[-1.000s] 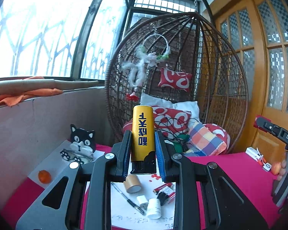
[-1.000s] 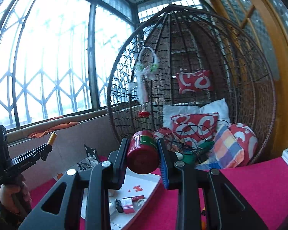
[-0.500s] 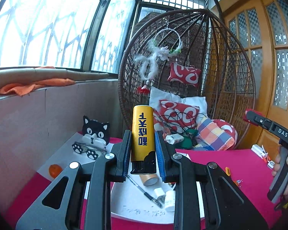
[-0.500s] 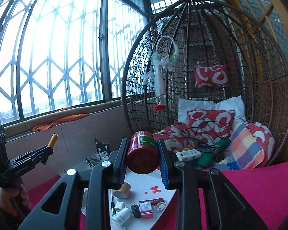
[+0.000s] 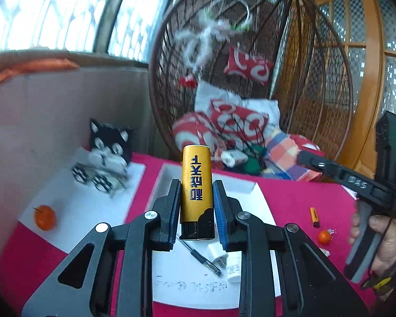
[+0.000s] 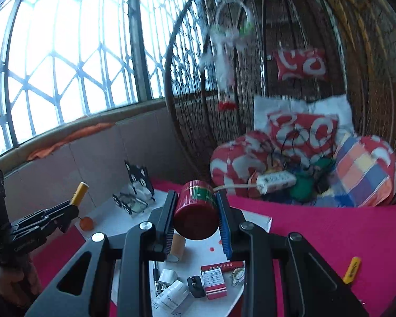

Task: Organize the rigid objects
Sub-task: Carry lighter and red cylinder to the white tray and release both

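My left gripper (image 5: 196, 195) is shut on a yellow lighter (image 5: 196, 185) with blue characters, held upright above a white tray (image 5: 163, 179) on the pink table. My right gripper (image 6: 196, 208) is shut on a dark red round tin (image 6: 196, 211) lying on its side, above the same white tray (image 6: 261, 220). In the tray lie a pen (image 5: 198, 256), white plugs (image 6: 167, 277), a red card box (image 6: 213, 281) and a tape roll (image 6: 177, 248). Each gripper shows in the other's view: the right gripper (image 5: 303, 155) at the right edge, the left gripper (image 6: 75, 203) at the left with the lighter's tip (image 6: 80, 191).
A cat-shaped holder (image 5: 108, 153) stands on a white board (image 5: 74, 208) with an orange fruit (image 5: 45, 217). A second yellow lighter (image 6: 352, 269) and a small orange ball (image 5: 324, 236) lie on the pink cloth. A wicker hanging chair (image 6: 356, 79) with cushions stands behind the table.
Both grippers have come down and forward toward the white tray, each keeping its grip. The tray and cat holder now sit higher and larger in both views.
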